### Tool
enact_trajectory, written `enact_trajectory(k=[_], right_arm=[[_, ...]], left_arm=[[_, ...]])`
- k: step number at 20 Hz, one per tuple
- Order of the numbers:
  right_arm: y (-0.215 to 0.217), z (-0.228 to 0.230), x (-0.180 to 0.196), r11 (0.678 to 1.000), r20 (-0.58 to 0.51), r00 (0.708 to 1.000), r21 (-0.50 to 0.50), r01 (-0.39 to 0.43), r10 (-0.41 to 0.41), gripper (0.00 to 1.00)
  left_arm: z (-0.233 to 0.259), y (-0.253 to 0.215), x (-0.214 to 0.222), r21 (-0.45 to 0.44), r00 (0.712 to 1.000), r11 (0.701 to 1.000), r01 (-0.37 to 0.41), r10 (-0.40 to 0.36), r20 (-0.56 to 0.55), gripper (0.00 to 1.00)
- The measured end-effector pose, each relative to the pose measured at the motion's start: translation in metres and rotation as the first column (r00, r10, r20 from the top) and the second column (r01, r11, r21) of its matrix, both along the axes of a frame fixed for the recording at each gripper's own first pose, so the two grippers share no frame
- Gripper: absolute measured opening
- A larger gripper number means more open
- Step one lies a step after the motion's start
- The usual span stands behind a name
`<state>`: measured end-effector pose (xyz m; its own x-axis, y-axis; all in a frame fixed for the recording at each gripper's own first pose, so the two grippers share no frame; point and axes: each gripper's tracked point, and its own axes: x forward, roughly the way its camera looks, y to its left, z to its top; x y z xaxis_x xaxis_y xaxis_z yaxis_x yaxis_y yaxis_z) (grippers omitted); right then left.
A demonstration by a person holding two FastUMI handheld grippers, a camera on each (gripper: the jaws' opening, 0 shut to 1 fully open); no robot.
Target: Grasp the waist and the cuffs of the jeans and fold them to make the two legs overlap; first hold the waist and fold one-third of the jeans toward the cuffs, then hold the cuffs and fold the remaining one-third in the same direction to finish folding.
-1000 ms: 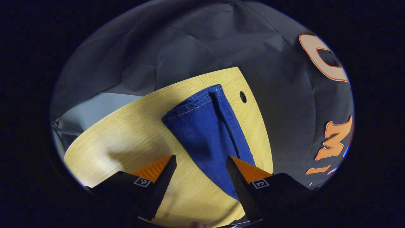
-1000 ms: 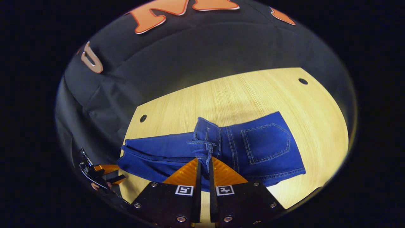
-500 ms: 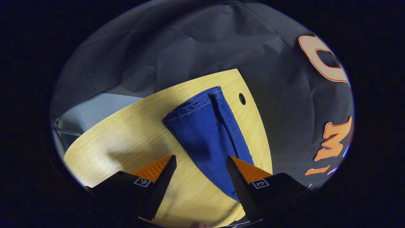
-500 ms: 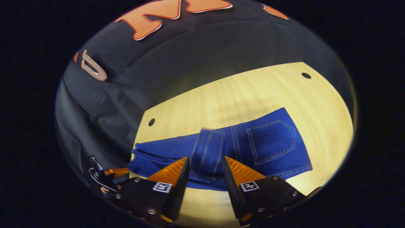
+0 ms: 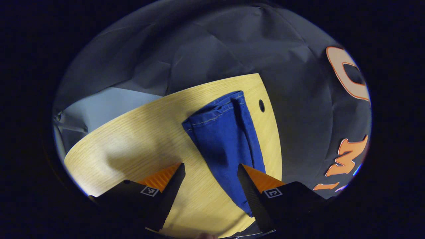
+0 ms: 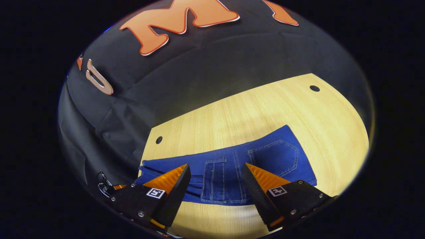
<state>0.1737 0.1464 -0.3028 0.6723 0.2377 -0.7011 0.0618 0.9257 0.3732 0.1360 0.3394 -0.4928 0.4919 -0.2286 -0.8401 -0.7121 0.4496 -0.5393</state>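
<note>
In your left gripper view the left gripper sits at the bottom of the frame with its fingers spread wide and nothing between them but bare wooden table. The blue jeans run from the right finger up toward the centre — cuffs at the far end, legs stacked, lying flat. Just right of the cuffs you see a small dark hole in the tabletop — near the table's edge.

Table lay bare from 10 to 2 o'clock beyond jeans in right gripper view; booth wall closed off 12 o'clock behind it.
</note>
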Motion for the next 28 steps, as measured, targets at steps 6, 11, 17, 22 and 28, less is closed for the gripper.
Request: enact_trajectory(k=[6,11,17,22,28], right_arm=[[-0.021,0.019,-0.002,0.999,0.029,0.999,-0.017,0.041,-0.04,0.97],[-0.031,0.035,-0.004,0.997,0.044,0.997,-0.007,0.071,-0.07,0.97],[-0.034,0.04,-0.013,0.998,0.055,0.996,-0.014,0.066,-0.065,0.98],[-0.036,0.04,-0.021,0.999,0.05,0.998,-0.015,0.034,-0.033,0.98],[-0.038,0.033,-0.024,0.999,0.029,0.999,0.007,0.036,-0.036,0.97]], left_arm=[[-0.006,-0.005,0.034,0.001,0.997,1.0,0.022,-0.022,0.073,0.94],[-0.013,-0.009,0.057,0.027,0.996,0.998,0.053,-0.054,0.07,0.93],[-0.023,-0.012,0.084,0.059,0.998,0.998,0.016,-0.019,0.056,0.93],[-0.034,-0.011,0.105,0.016,0.997,1.0,0.018,-0.019,0.071,0.65],[-0.052,-0.011,0.116,0.012,0.997,1.0,0.007,-0.008,0.081,0.04]])
